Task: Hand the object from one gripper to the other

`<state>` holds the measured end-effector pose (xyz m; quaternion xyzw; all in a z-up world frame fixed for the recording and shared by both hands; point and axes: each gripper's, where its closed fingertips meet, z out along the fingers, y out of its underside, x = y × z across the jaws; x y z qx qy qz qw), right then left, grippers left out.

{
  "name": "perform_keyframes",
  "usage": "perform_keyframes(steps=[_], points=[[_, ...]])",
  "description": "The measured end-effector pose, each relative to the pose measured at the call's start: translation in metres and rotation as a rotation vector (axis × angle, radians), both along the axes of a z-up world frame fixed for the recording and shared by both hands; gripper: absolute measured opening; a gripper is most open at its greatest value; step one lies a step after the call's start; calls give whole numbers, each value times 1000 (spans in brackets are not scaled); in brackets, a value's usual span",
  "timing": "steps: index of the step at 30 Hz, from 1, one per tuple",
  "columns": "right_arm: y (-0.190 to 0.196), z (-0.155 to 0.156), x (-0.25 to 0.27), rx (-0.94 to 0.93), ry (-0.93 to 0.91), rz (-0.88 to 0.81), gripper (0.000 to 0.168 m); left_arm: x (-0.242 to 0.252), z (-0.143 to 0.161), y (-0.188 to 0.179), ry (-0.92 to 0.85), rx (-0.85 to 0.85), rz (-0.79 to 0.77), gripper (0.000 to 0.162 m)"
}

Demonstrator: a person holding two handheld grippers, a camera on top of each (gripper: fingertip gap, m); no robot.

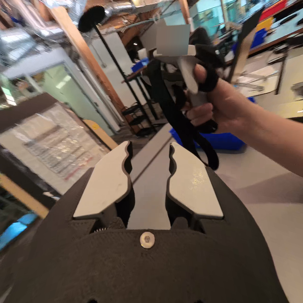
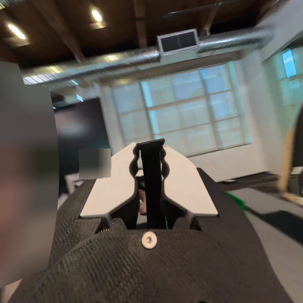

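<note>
Black strap [image 2: 153, 183] pinched in right gripper [image 2: 150, 148]; left gripper [image 1: 150, 147] gapes empty beside it.

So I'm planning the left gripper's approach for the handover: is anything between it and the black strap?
Nothing visible. The left gripper is open and empty, and the black strap hangs from the right gripper just ahead, slightly to its right, with open air between.

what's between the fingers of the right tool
A flat black fabric strap is clamped between the right tool's white fingers. Its upper end shows at the tips; its lower length disappears behind the tool body.
</note>
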<state>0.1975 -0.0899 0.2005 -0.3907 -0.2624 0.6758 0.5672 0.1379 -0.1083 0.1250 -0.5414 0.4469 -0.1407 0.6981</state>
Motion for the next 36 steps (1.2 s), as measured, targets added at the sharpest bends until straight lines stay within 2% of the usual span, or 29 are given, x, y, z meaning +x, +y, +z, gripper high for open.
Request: perform_keyframes(steps=[2, 4, 5, 9, 12, 14, 15, 16, 17, 21, 23, 25, 27, 32, 34, 36], points=[[-1, 1, 11, -47, 56, 167, 25, 9, -11, -9, -39, -190, -161, 43], [1, -2, 9, -65, 55, 224, 25, 20, -15, -19, -111, -363, -325, 44], [0, -7, 3, -74, 24, 246, 25, 24, -16, -18, -143, -397, -362, 45], [-14, -21, -27, -85, -104, 325, 25, 29, -28, 3, -112, -301, -285, 60], [-19, -30, -45, -80, -187, 302, 25, 38, -38, -2, -82, -328, -331, 62], [-22, -33, -51, -65, -216, 284, 25, 44, -44, -7, -80, -385, -374, 53], [-23, -35, -53, -56, -231, 273, 25, 45, -46, -7, -79, -406, -377, 44], [-22, -36, -54, -49, -245, 252, 25, 45, -48, -5, -79, -414, -369, 27], [-20, -37, -54, -40, -252, 227, 25, 44, -49, -2, -81, -420, -361, 20], [-11, -39, -50, 15, -270, 133, 26, 37, -45, 1, -115, -480, -383, 16], [-8, -36, -45, 86, -252, 64, 41, 29, -37, 5, -171, -519, -389, 15], [-2, -34, -38, 186, -240, -44, 53, 15, -26, 13, -255, -559, -378, 15], [3, -37, -33, 368, -268, -222, 58, -3, -14, 24, -360, -625, -371, 15], [1, -67, -43, 1163, -454, -867, 57, -44, 9, 33, -576, -824, -477, 15], [4, -95, -66, 1432, -633, -972, 58, -54, 12, 36, -614, -854, -494, 15], [2, -110, -89, 1584, -674, -1053, 64, -61, 11, 45, -647, -854, -461, 14]])
